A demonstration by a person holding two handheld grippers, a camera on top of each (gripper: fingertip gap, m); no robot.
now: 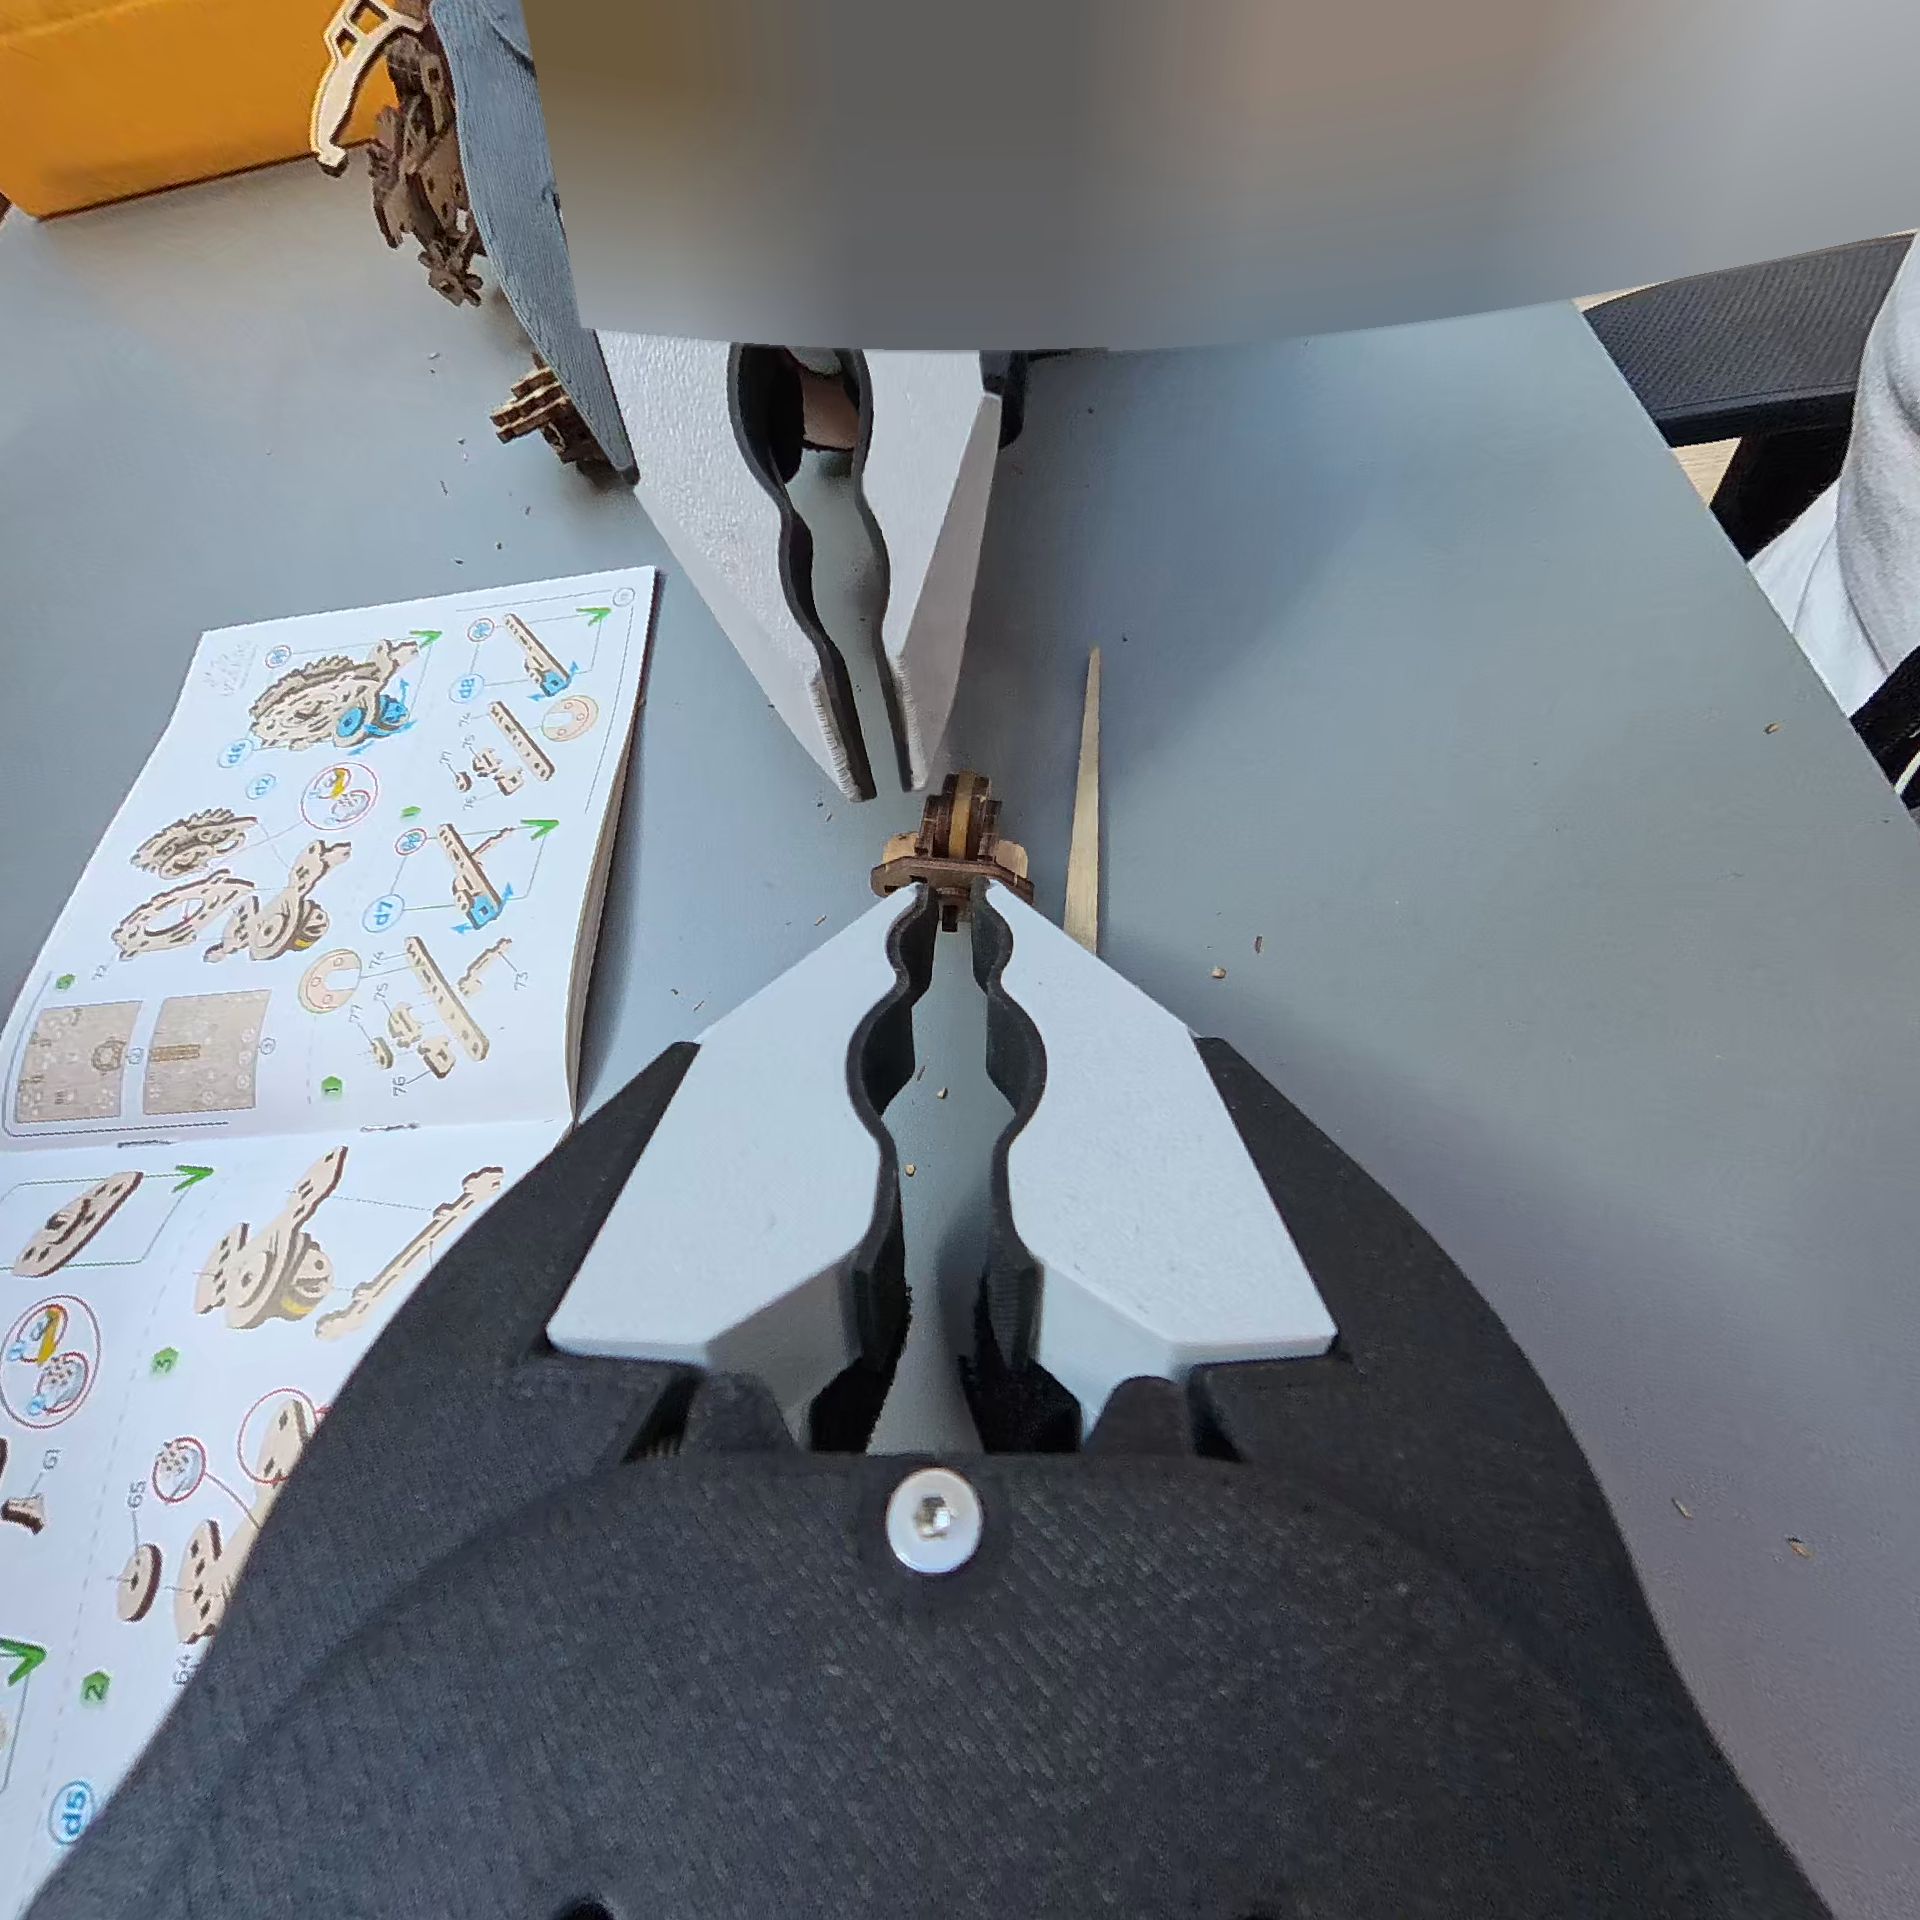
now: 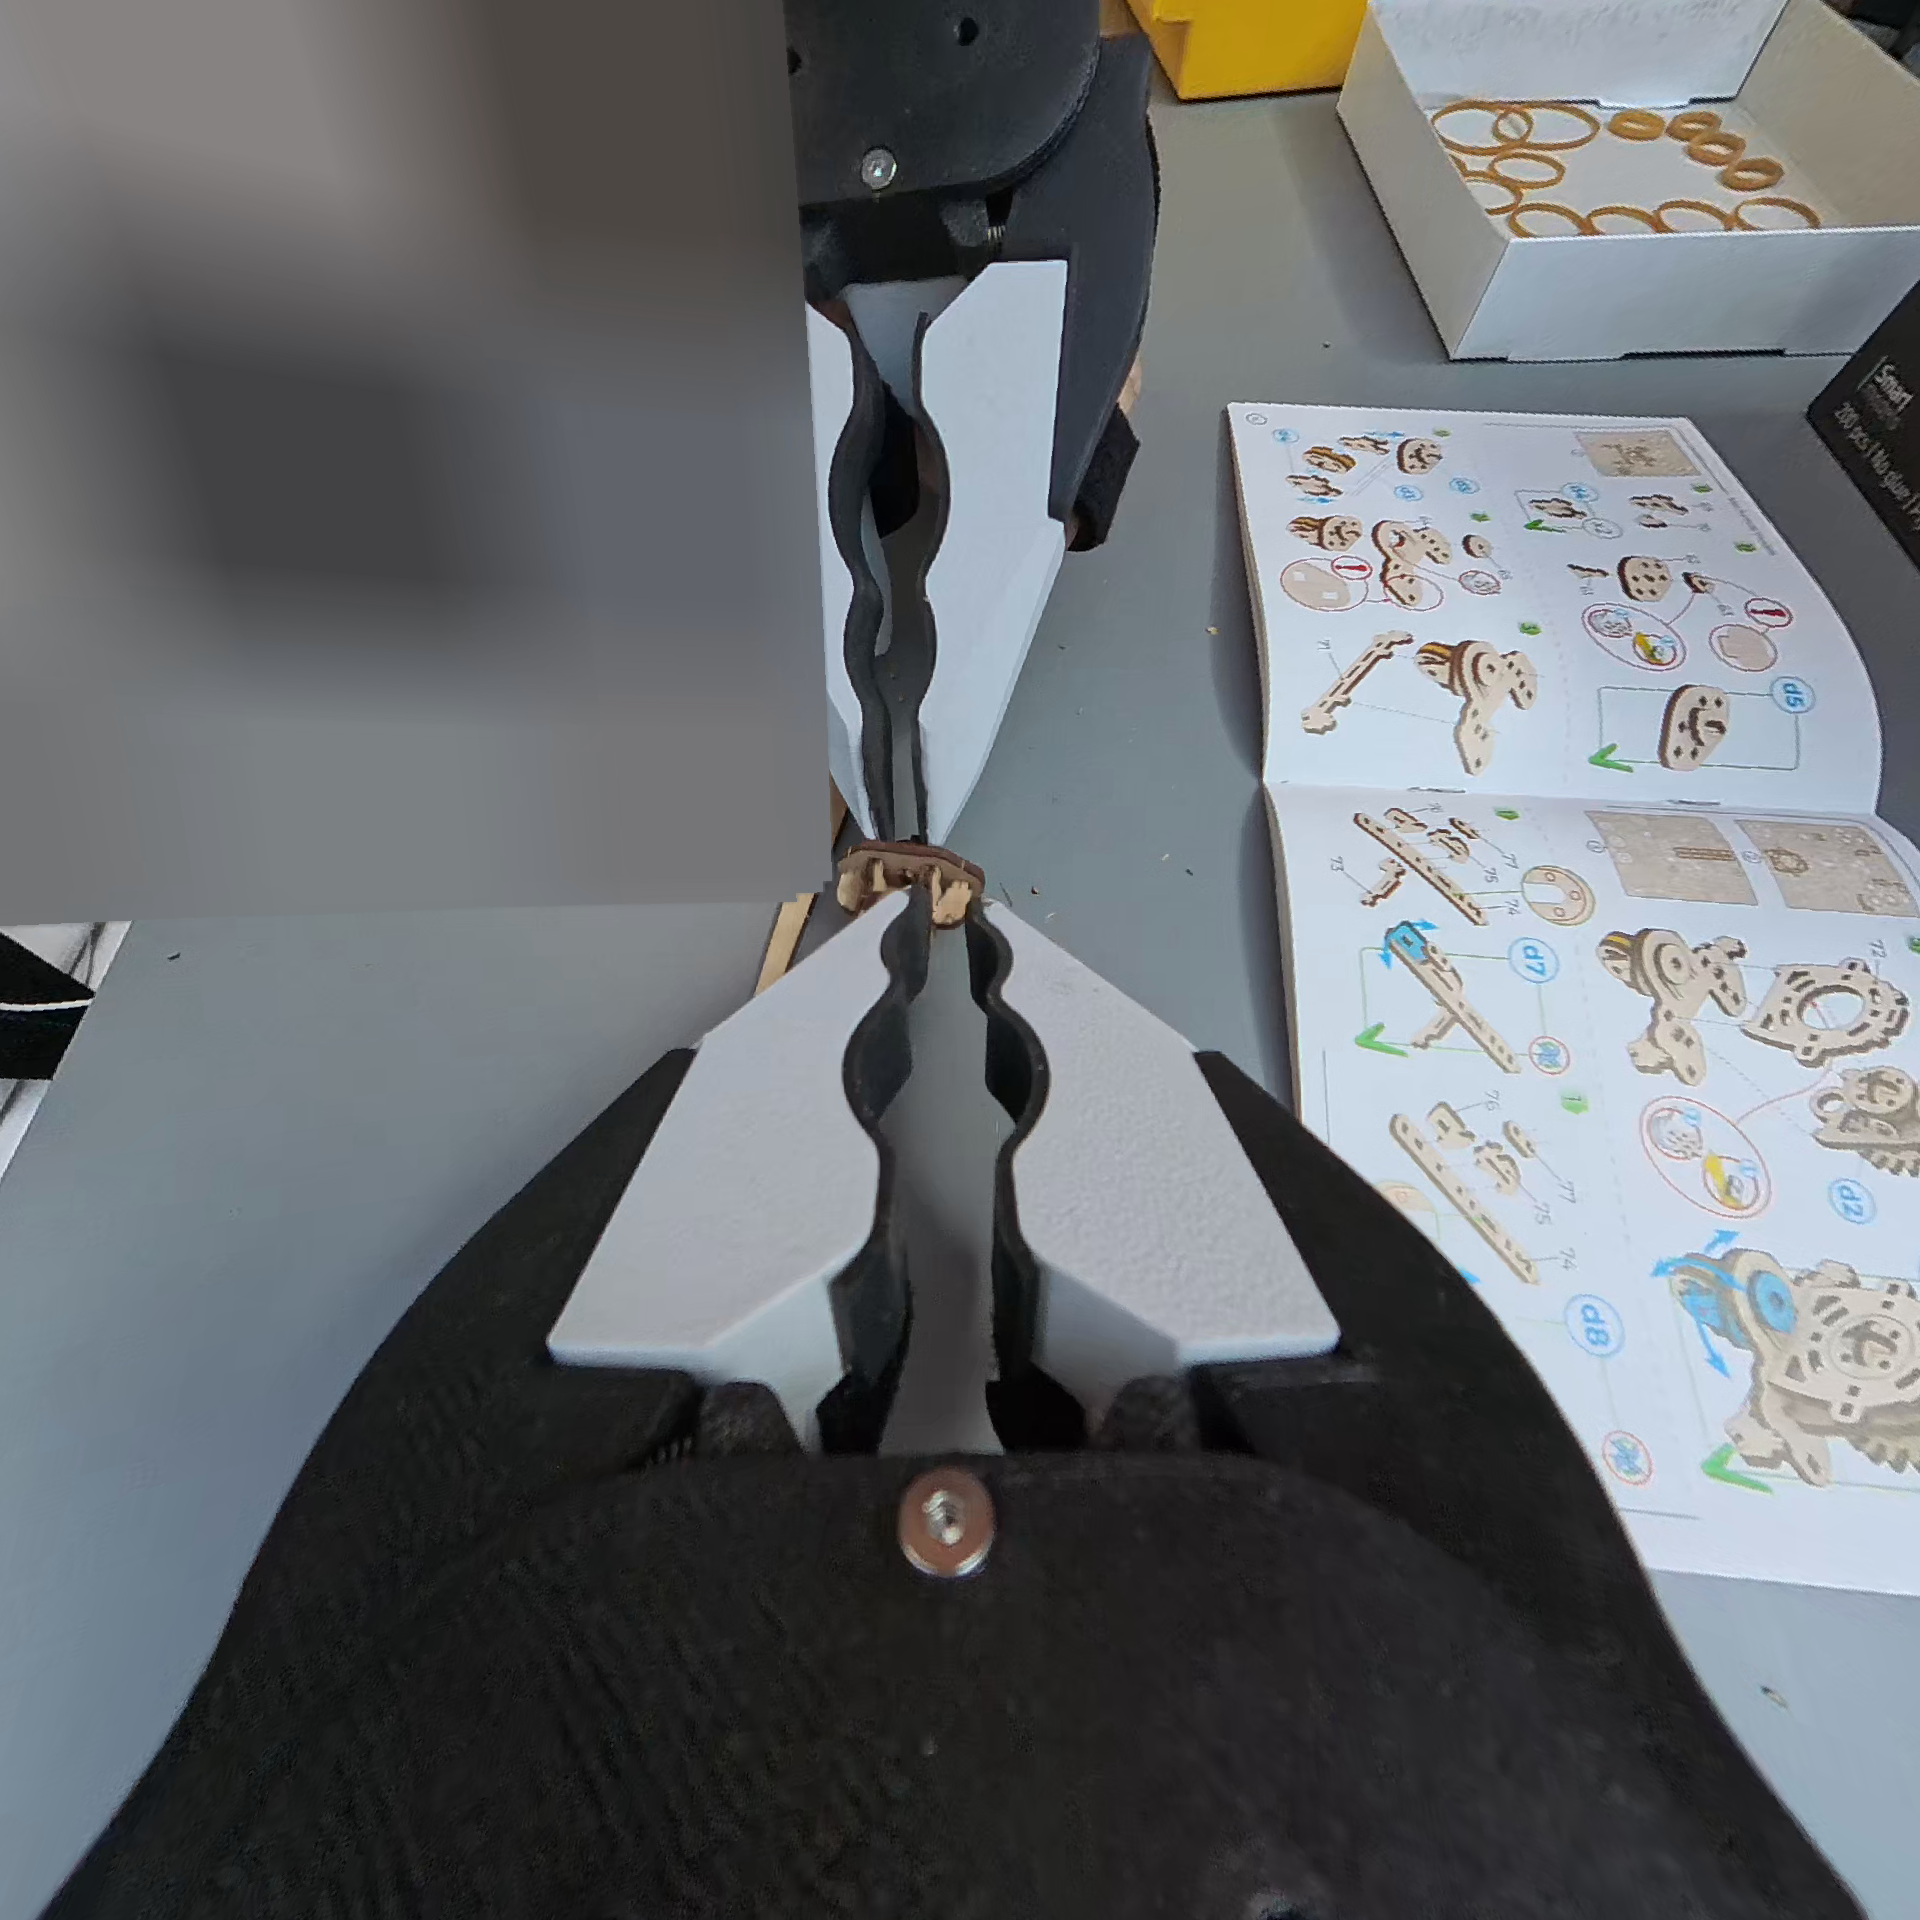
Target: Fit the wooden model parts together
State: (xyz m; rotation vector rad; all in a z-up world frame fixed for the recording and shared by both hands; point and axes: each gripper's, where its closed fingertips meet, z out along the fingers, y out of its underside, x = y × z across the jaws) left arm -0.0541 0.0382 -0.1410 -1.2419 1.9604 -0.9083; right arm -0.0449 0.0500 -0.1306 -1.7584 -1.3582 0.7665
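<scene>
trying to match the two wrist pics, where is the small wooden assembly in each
Left wrist view: small wooden assembly at picture centre, pinched at the left gripper fingertips.
Right wrist view: same assembly at centre, just beyond the right gripper tips.
Shared landmark: open instruction booklet, left in one, right in the other.

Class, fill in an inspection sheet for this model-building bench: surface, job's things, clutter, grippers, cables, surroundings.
Surface: grey table, wood crumbs scattered.
Job's things: small wooden assembly at the jaw tips; open instruction booklet.
Clutter: wooden stick; white box of rings; yellow box.
Grippers: left gripper shut on the assembly; right gripper close beside it, grip unclear.
Cables: nothing seen.
Surroundings: black chair; a person's sleeve.
</scene>
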